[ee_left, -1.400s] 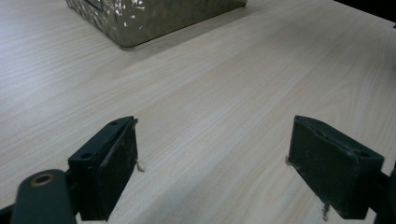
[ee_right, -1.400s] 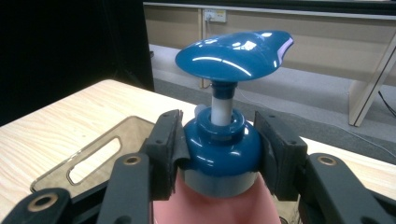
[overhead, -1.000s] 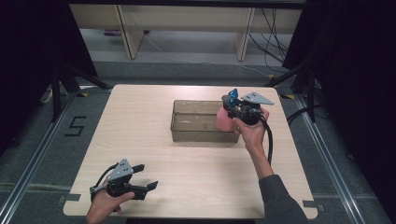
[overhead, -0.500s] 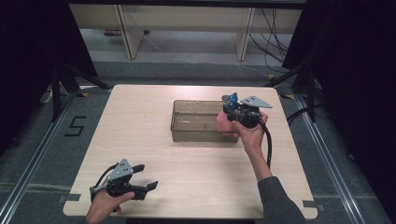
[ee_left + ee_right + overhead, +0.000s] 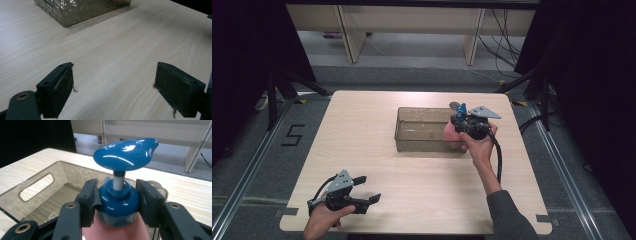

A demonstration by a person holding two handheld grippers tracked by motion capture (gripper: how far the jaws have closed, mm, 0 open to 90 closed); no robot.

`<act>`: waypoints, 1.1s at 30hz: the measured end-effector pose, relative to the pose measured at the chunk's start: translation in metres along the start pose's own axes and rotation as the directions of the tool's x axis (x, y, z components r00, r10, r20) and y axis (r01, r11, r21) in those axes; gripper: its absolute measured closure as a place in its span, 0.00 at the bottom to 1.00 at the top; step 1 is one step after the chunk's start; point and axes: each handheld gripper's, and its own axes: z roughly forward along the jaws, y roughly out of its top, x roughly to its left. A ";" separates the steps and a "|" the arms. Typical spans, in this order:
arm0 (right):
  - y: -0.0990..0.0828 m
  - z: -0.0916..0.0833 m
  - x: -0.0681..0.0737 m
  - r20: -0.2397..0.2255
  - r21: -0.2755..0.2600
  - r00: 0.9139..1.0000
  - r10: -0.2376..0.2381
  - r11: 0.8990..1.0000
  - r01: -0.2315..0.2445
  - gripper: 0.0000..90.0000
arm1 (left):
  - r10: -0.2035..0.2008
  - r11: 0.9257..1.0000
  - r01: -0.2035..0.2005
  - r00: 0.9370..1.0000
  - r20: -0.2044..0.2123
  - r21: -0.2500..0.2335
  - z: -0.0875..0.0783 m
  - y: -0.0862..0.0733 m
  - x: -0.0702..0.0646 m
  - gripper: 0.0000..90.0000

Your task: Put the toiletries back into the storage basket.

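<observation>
My right gripper is clamped on the blue collar of a pump bottle, one jaw on each side just under the pump head. The bottle's pink body hangs below the jaws. In the high view the bottle sits at the right end of the bin, at or just over its rim; I cannot tell whether its base touches the bin floor.

My left gripper is wide open and holds nothing. It rests low near the front left of the tabletop, well apart from the bin.

Risks noted:
- The grip is on a round, glossy collar. The pads bear on a narrow band, so the bottle could swivel or slip down if I tilt the hand.
- The body's weight hangs under the hold; a quick move could swing it against the bin wall and shift the bin.
- Squeezing harder could ride the jaws up toward the stem and depress the pump.
- Releasing from a height could tip the bottle over inside the bin.
</observation>
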 end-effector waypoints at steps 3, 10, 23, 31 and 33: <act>-0.002 -0.001 -0.001 -0.003 -0.006 1.000 0.007 1.000 -0.007 0.60 | 0.001 1.000 -0.001 1.000 0.003 -0.002 0.000 0.001 0.000 0.17; -0.006 -0.003 -0.002 0.004 0.000 1.000 0.005 1.000 -0.005 0.60 | 0.002 1.000 -0.002 1.000 0.001 -0.008 0.000 0.000 0.000 0.17; -0.009 -0.002 -0.002 -0.023 -0.004 0.999 0.043 0.999 -0.043 0.48 | 0.005 1.000 -0.005 1.000 0.009 -0.013 0.001 0.000 -0.001 0.17; -0.009 -0.009 -0.005 -0.060 -0.034 0.995 0.081 0.996 -0.083 0.31 | 0.012 1.000 -0.012 1.000 0.004 -0.009 0.001 0.001 -0.003 0.17; -0.008 -0.012 -0.003 -0.044 -0.024 0.995 0.094 0.995 -0.095 0.30 | 0.012 1.000 -0.012 1.000 0.003 -0.012 0.001 0.001 -0.003 0.17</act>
